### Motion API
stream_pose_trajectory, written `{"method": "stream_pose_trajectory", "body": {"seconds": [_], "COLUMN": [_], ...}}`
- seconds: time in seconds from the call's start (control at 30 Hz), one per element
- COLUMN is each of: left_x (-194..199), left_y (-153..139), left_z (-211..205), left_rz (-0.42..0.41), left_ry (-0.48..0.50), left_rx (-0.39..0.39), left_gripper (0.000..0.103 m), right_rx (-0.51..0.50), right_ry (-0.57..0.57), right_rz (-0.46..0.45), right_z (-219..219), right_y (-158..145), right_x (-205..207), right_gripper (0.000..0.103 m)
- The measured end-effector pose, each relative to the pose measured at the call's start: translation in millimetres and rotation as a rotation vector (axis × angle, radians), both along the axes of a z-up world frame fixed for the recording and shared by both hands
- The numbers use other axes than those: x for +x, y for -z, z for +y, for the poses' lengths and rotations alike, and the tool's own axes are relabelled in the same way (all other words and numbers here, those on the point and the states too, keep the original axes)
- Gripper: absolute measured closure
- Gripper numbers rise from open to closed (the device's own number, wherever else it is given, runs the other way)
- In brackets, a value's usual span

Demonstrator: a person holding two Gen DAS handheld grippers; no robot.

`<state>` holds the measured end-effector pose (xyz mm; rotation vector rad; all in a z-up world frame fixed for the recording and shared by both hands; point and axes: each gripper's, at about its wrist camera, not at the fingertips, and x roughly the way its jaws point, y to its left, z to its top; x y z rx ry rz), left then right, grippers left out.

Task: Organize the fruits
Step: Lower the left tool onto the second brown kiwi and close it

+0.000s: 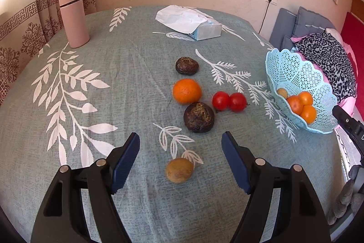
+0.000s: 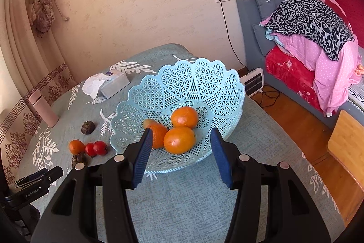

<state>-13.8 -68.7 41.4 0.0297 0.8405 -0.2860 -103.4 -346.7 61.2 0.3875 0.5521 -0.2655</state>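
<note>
My left gripper (image 1: 180, 140) is open and empty above the teal cloth. A brownish kiwi-like fruit (image 1: 179, 170) lies between its fingers, nearer the camera. Beyond are a dark wrinkled fruit (image 1: 198, 117), an orange (image 1: 187, 91), two red tomatoes (image 1: 229, 101) and a second dark fruit (image 1: 186, 65). The light-blue lattice basket (image 1: 293, 74) at the right holds three oranges (image 1: 303, 106) and a small brownish fruit (image 1: 282, 92). My right gripper (image 2: 180, 138) is open and empty just in front of the basket (image 2: 182, 83), over its oranges (image 2: 179, 139).
A pink tumbler (image 1: 74, 17) stands at the back left. A tissue box (image 1: 193, 22) lies at the back middle. The table's right edge runs just past the basket. A sofa with piled blankets (image 2: 314, 38) and a white heater (image 2: 252, 81) stand beyond.
</note>
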Motion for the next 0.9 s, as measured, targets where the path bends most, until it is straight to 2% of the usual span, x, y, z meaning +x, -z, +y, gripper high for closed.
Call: {"method": "stream_pose_trajectory", "body": {"seconds": [0.4, 0.6, 0.7, 0.77, 0.9], "left_x": [-7, -8, -9, -9, -13], "left_y": [25, 30, 30, 30, 28], "left_z": [19, 9, 5, 3, 4], "left_rz": [0.062, 0.071, 0.065, 0.064, 0.039], "left_ry": [-0.009, 0.034, 0.060, 0.081, 0.082], "left_rx": [0.001, 0.001, -0.002, -0.013, -0.017], "left_gripper": [0.030, 0.043, 0.058, 0.072, 0.075], "right_rx": [-0.018, -0.052, -0.066, -0.090, -0.129], "right_ry": [-0.034, -0.035, -0.027, -0.017, -0.020], "right_rz": [0.031, 0.028, 0.026, 0.019, 0.005], "right_z": [23, 33, 36, 40, 49], "right_y": [9, 8, 7, 6, 1], "right_x": [0, -4, -5, -7, -9], "right_gripper": [0.046, 0.045, 0.045, 0.045, 0.045]}}
